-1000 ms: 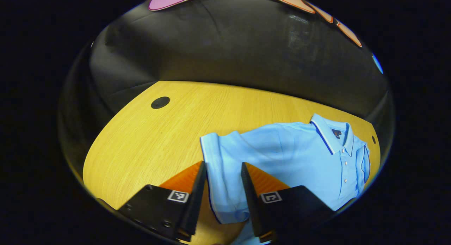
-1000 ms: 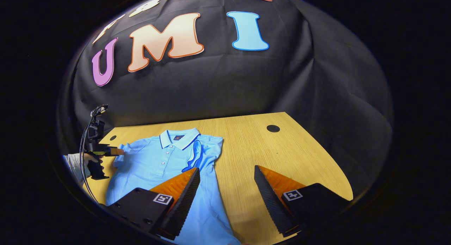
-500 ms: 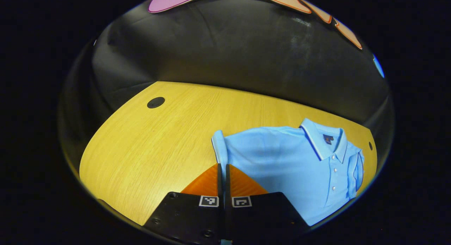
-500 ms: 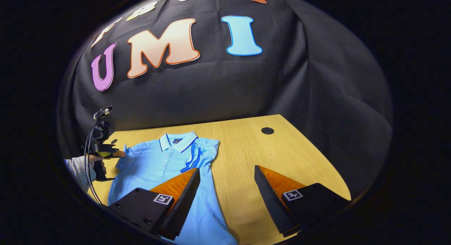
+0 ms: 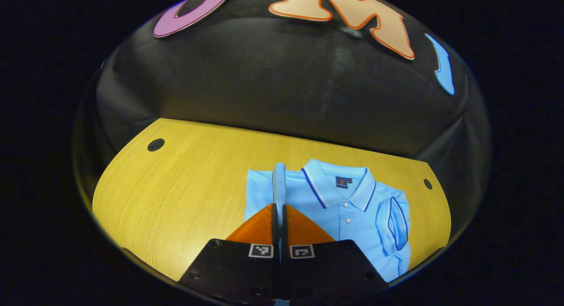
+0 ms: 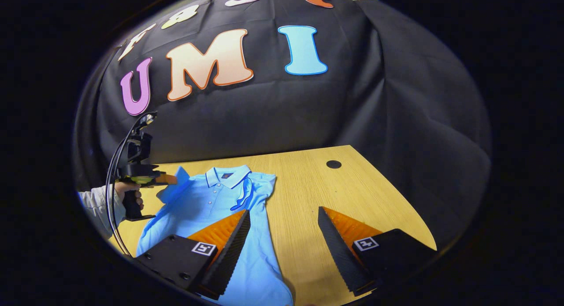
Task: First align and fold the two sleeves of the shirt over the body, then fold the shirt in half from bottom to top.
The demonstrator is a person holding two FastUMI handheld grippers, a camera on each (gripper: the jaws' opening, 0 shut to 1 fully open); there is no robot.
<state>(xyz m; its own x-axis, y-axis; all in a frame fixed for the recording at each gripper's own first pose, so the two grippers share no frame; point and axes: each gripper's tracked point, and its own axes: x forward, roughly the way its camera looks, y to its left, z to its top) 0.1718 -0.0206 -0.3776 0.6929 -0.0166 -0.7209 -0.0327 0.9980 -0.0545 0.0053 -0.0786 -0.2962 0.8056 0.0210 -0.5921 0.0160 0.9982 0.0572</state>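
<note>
Pinching the left sleeve (image 5: 279, 182) with your left gripper (image 5: 277, 211) lets you fold it across the polo shirt (image 6: 207, 204) on the table (image 6: 352, 196); your right gripper (image 6: 284, 235) waits wide open, empty.

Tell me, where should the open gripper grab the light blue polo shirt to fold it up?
Probably the bottom hem of the light blue polo shirt, coming from the near table edge. The cloth lies flat there, right by the right gripper, whose fingers stand apart. The left gripper is shut on one sleeve.
</note>
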